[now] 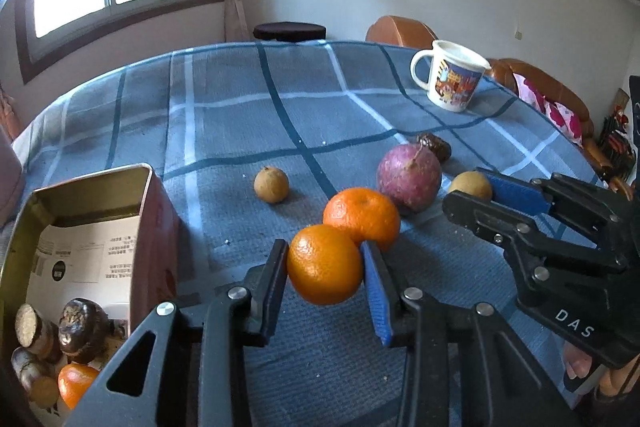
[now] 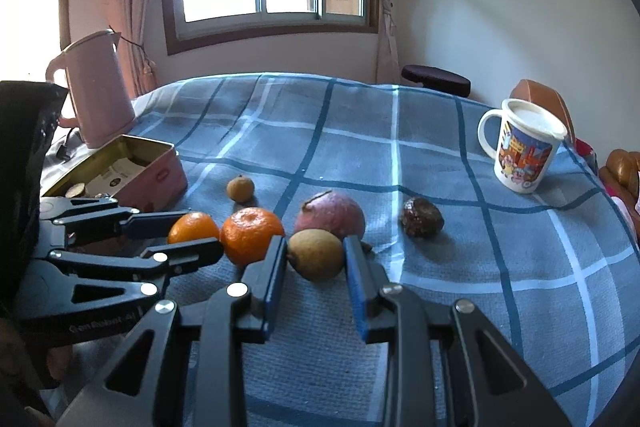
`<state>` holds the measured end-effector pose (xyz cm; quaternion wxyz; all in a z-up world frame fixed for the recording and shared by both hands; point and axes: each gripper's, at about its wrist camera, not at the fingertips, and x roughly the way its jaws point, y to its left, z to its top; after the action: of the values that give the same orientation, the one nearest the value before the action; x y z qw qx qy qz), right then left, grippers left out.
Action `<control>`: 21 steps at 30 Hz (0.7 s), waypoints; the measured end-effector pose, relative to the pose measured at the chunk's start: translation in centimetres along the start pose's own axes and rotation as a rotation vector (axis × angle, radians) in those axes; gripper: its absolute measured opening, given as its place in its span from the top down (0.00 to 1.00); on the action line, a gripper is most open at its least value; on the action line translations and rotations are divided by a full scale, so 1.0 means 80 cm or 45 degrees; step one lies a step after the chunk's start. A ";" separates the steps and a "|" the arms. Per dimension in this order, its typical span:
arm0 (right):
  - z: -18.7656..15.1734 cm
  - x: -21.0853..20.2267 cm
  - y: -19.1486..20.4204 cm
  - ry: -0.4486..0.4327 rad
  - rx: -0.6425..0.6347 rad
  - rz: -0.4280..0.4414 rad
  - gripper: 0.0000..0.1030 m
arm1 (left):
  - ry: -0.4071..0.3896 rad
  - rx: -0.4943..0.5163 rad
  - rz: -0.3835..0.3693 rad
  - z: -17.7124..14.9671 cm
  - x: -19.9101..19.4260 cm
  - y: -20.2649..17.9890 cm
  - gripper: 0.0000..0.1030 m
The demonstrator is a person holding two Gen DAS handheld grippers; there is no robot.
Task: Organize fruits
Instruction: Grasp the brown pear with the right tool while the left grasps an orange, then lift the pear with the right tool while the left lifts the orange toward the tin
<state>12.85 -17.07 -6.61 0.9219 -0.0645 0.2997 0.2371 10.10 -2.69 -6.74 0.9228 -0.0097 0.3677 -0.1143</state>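
My left gripper (image 1: 325,269) is shut on an orange (image 1: 325,264), both pads against its sides. A second orange (image 1: 362,217) touches it from behind. My right gripper (image 2: 316,257) is shut on a tan round fruit (image 2: 316,254); the left wrist view shows it at the right, around that fruit (image 1: 470,185). A purple-red fruit (image 2: 330,215) sits just behind. A dark wrinkled fruit (image 2: 422,217) lies to its right and a small brown fruit (image 1: 271,184) lies alone to the left. The open tin box (image 1: 148,211) at the left holds several fruits, an orange among them.
A printed mug (image 2: 524,147) stands at the far right of the blue checked tablecloth (image 2: 400,155). A pink kettle (image 2: 98,91) stands behind the tin at the table's left edge. Chairs and a dark stool stand beyond the far edge.
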 end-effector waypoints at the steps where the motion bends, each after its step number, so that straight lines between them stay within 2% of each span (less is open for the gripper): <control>1: 0.000 0.000 0.000 -0.002 0.000 0.001 0.69 | -0.012 0.004 -0.003 0.000 -0.002 -0.001 0.62; 21: -0.001 -0.018 0.007 -0.098 -0.038 0.043 0.69 | -0.139 -0.021 0.018 -0.003 -0.026 0.005 0.62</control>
<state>11.52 -17.18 -5.81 0.9275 -0.0641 0.2615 0.2594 8.56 -1.87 -5.55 0.9422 -0.0209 0.3179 -0.1040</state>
